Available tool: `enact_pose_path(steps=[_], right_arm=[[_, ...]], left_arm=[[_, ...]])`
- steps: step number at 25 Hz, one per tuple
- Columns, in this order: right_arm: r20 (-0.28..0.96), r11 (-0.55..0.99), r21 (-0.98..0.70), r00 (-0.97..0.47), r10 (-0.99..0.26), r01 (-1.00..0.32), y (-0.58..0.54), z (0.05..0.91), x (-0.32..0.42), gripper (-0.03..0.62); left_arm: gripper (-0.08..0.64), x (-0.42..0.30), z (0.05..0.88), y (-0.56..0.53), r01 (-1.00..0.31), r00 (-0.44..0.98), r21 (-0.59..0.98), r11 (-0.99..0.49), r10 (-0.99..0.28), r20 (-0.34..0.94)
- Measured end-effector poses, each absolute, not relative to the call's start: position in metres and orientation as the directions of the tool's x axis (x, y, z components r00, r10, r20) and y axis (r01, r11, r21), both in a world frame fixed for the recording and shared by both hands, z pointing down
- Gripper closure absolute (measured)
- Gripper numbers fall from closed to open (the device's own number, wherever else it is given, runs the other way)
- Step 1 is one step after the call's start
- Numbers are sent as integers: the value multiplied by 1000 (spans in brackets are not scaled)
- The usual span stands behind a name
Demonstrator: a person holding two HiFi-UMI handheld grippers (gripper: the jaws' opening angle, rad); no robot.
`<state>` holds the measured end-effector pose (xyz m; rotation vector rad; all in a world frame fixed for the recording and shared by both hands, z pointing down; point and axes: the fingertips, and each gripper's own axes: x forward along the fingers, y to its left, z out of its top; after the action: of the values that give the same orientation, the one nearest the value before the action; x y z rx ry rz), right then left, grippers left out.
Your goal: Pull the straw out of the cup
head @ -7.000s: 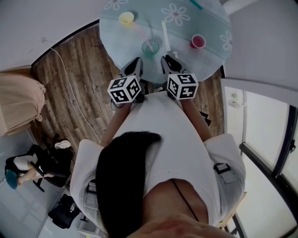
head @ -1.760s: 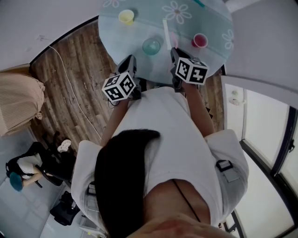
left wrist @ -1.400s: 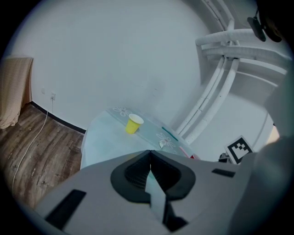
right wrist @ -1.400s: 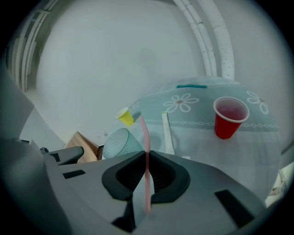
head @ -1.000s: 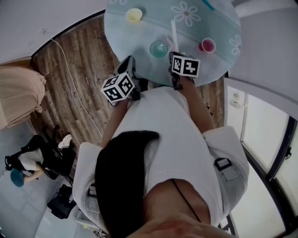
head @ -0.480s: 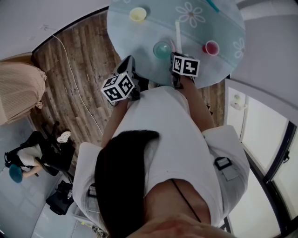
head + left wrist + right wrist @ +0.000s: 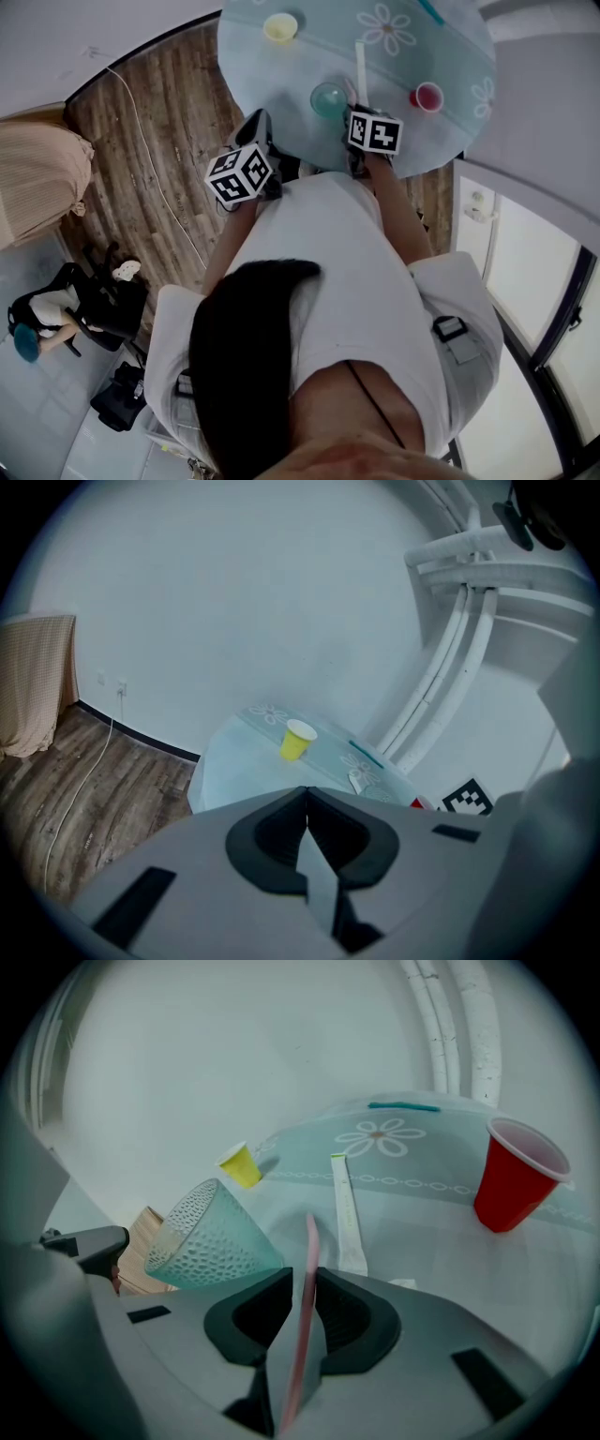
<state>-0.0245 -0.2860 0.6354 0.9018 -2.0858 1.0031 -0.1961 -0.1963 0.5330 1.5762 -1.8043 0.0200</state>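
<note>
—Checking head view first: what's where?
—Round table (image 7: 272, 75). Teal cup (image 7: 328, 98) near the person's edge, yellow cup (image 7: 279, 26) on the far side, red cup (image 7: 427, 96) to the right, white wrapper (image 7: 360, 61) lying flat between teal and red. Left gripper (image 7: 260, 127) hangs at the table edge, apart from the cups. Right gripper (image 7: 354, 105) sits just beside the teal cup, on its right. The task's thing is too small to read here.
—Left gripper view?
—Claw pressed together, nothing in it. Table and yellow cup ahead.
—Right gripper view?
—Pink straw (image 7: 309, 1241) runs up the slot of the claw, with the pads against both its sides as far as I can tell. The jaws are opening. The straw is out of the teal cup, which stands just to its left. Its far tip points at the cloth; can't tell if it touches.
—Status?
—Pull looks done to me. This reads as letting go over the table.
—Handling?
—Thin plastic tube, so very light, bendy, slick, and it creases under a hard pinch. It will probably roll once it's down. If it needs retaking, grab mid-shaft across the flat pads with a gentle squeeze.
</note>
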Motion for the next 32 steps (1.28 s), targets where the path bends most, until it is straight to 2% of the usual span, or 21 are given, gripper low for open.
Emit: enact_pose_path(steps=[2, 8, 17, 22, 32], right_arm=[[774, 476, -382, -556, -303, -792, -287, 633, -24, 484], [777, 473, -362, -540, -324, -804, -288, 628, -16, 462], [761, 477, -317, -520, -387, -820, -290, 612, 4, 460], [703, 491, -302, -539, -465, -817, -293, 581, 10, 460], [616, 527, -297, -581, -532, -797, -275, 544, 22, 460]], left_arm=[[551, -196, 533, -196, -866, 16, 435, 247, -855, 518], [551, -194, 532, -195, -866, 19, 438, 240, -861, 508], [551, -186, 527, -194, -866, 27, 450, 220, -877, 481], [551, -178, 522, -192, -869, 40, 454, 198, -886, 462], [551, -151, 515, -189, -873, 81, 468, 139, -904, 419]])
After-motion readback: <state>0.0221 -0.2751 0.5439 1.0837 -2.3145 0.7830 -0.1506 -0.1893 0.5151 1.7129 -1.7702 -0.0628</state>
